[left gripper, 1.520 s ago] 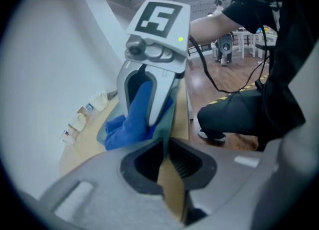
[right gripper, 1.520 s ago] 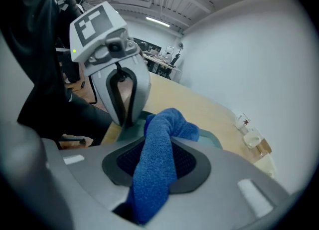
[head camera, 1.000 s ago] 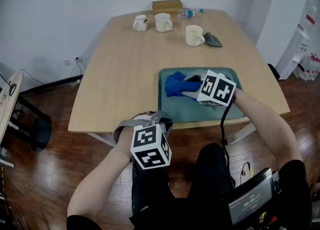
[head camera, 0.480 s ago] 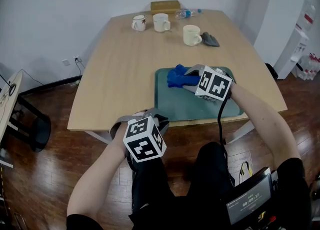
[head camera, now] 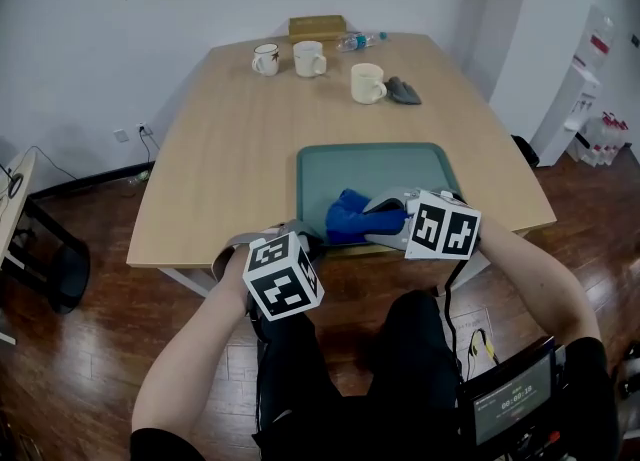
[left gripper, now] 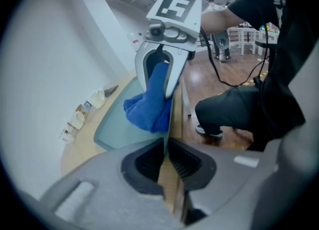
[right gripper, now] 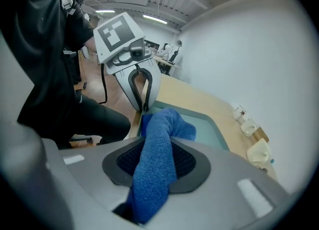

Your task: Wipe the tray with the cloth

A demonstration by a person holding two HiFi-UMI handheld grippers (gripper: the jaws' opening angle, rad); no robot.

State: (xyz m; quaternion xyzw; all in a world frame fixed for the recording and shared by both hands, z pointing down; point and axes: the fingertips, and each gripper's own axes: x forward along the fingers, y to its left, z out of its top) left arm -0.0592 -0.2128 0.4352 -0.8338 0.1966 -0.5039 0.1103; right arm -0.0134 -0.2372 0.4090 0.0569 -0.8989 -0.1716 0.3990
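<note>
A teal tray (head camera: 400,164) lies on the wooden table near its front edge. A blue cloth (head camera: 348,217) rests on the tray's near left part, and my right gripper (head camera: 372,221) is shut on it. In the right gripper view the cloth (right gripper: 159,144) runs up between the pads and bunches on the tray (right gripper: 209,126). My left gripper (head camera: 305,242) is at the tray's near left rim, shut on that thin edge. The left gripper view shows the rim between the jaws of my left gripper (left gripper: 167,146), with the tray (left gripper: 114,129), cloth (left gripper: 152,107) and right gripper (left gripper: 160,87) beyond.
At the table's far end stand three cups (head camera: 265,57) (head camera: 308,57) (head camera: 366,82), a grey rag (head camera: 404,91), a water bottle (head camera: 360,41) and a brown box (head camera: 317,26). A white shelf unit (head camera: 575,99) stands at the right, a dark stool (head camera: 40,249) at the left.
The right gripper has dragged the blue cloth from the tray's far left corner back to its near edge. The left gripper has stayed at the tray's front rim.
</note>
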